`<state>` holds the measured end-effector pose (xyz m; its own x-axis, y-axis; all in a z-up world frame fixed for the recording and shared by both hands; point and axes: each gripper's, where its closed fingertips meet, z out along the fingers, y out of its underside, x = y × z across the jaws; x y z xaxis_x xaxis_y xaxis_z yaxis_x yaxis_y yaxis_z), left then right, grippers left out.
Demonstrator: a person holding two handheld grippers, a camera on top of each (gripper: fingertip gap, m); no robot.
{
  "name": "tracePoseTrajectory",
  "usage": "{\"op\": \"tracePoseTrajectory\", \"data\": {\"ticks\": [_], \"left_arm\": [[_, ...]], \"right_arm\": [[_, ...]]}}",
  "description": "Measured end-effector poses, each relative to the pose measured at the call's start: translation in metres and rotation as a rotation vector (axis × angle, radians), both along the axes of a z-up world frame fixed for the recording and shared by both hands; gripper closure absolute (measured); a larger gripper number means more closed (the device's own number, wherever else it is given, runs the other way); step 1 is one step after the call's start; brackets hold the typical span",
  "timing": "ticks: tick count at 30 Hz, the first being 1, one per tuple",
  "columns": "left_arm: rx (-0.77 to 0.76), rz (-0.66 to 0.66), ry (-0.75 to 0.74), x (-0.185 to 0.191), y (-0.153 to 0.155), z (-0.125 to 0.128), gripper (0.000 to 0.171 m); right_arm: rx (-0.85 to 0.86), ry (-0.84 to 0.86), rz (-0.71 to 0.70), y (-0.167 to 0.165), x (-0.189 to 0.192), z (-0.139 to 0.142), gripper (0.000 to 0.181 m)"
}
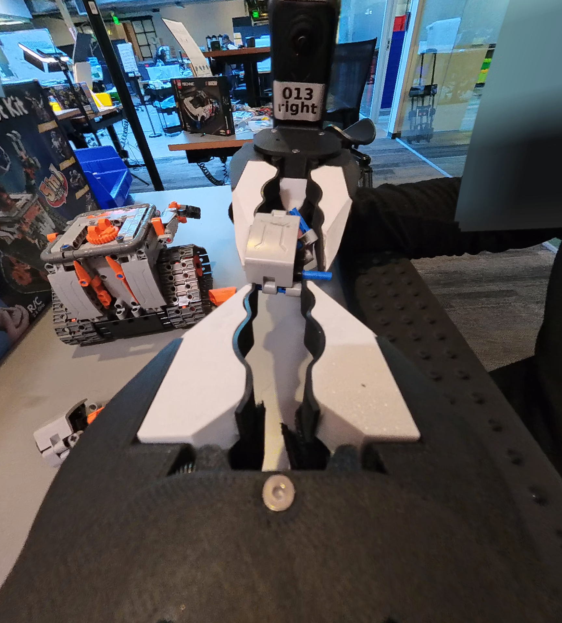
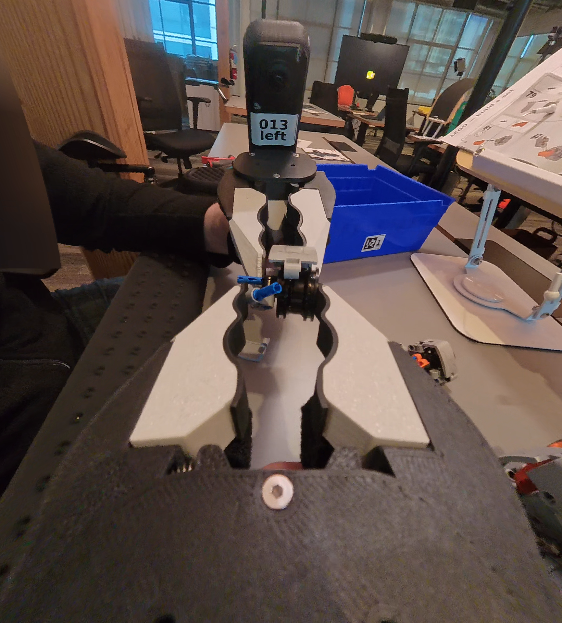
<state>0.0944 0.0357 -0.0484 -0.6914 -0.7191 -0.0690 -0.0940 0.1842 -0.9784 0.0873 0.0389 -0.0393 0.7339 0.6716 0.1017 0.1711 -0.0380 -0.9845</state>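
Your left gripper [image 1: 277, 290] and right gripper [image 2: 284, 296] both clamp one grey brick assembly [image 1: 271, 249] between them; tracked model [image 1: 127, 269] at ten o'clock.

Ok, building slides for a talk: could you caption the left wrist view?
Both grippers meet on a grey brick subassembly beside a tracked brick robot.

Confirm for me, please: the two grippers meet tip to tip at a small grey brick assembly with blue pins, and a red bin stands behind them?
Not quite: the bin is blue, as the right wrist view shows. The left gripper and right gripper do meet at the grey brick assembly with blue pins.
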Motion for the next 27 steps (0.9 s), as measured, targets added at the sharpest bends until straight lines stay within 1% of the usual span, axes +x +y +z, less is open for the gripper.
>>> {"op": "tracePoseTrajectory", "data": {"ticks": [3,8,10,12,16,19,21,24,27], "left_arm": [[0.043,0.007,-0.035,-0.002,-0.002,0.001,0.149],[0.136,0.05,-0.081,-0.005,-0.01,0.007,0.15],[0.119,0.085,-0.085,0.0,-0.008,0.009,0.15],[0.103,0.078,-0.062,0.0,-0.006,0.005,0.15],[0.139,0.103,-0.094,0.001,-0.005,0.01,0.149],[0.063,0.068,-0.04,0.002,-0.004,0.007,0.148],[0.041,0.057,-0.057,-0.001,-0.003,0.011,0.148],[-0.003,0.023,-0.038,-0.003,-0.004,0.013,0.144],[-0.019,0.016,-0.062,-0.005,-0.003,0.017,0.15]], "right_arm": [[0.006,0.013,0.021,-0.003,-0.002,0.003,0.144],[0.011,0.096,0.07,-0.009,-0.005,0.012,0.145],[0.026,0.093,0.046,-0.007,0.0,0.015,0.145],[0.026,0.061,0.028,-0.006,0.0,0.012,0.145],[0.023,0.083,0.029,-0.006,0.001,0.014,0.145],[-0.005,0.106,0.038,-0.005,0.002,0.011,0.144],[0.005,0.092,0.038,-0.006,0.002,0.012,0.144],[0.002,0.081,0.035,-0.007,0.003,0.012,0.144],[-0.004,0.088,0.047,-0.008,0.002,0.012,0.144]]}}
